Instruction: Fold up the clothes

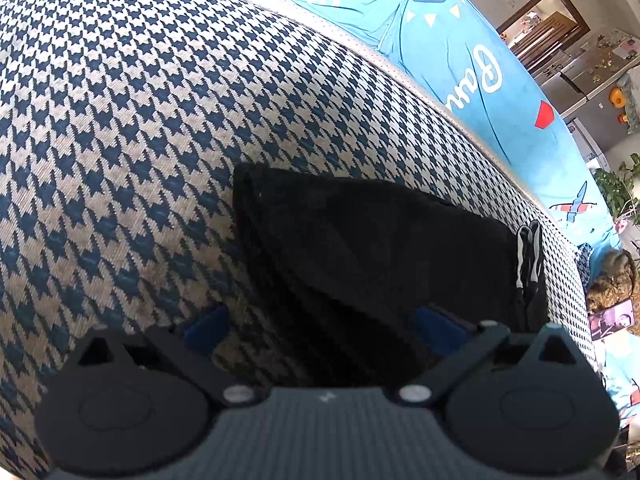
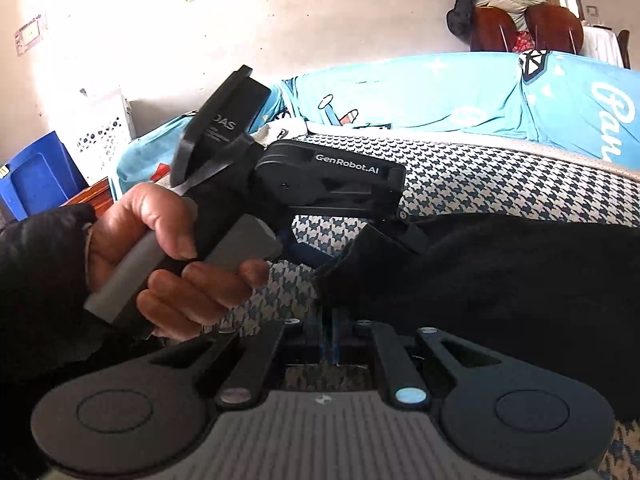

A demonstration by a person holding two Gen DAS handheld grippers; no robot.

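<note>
Lying on the houndstooth cushion (image 1: 160, 120), black garment (image 1: 380, 248) spreads flat, white-striped part at its far edge beside the cushion's piping. Left gripper (image 1: 324, 324) hangs over garment's near corner, blue fingers (image 1: 206, 326) spread apart, nothing gripped. Right gripper (image 2: 329, 338) clenched tight, at garment's near edge; whether cloth is pinched, cannot tell. Person's hand (image 2: 176, 256) grips the left gripper's handle. Turquoise cover (image 1: 480, 80) behind cushion.

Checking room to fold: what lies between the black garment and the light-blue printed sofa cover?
A bare strip of navy-and-beige houndstooth cushion, shown in the left wrist view, separates the black garment from the light-blue cover.
</note>
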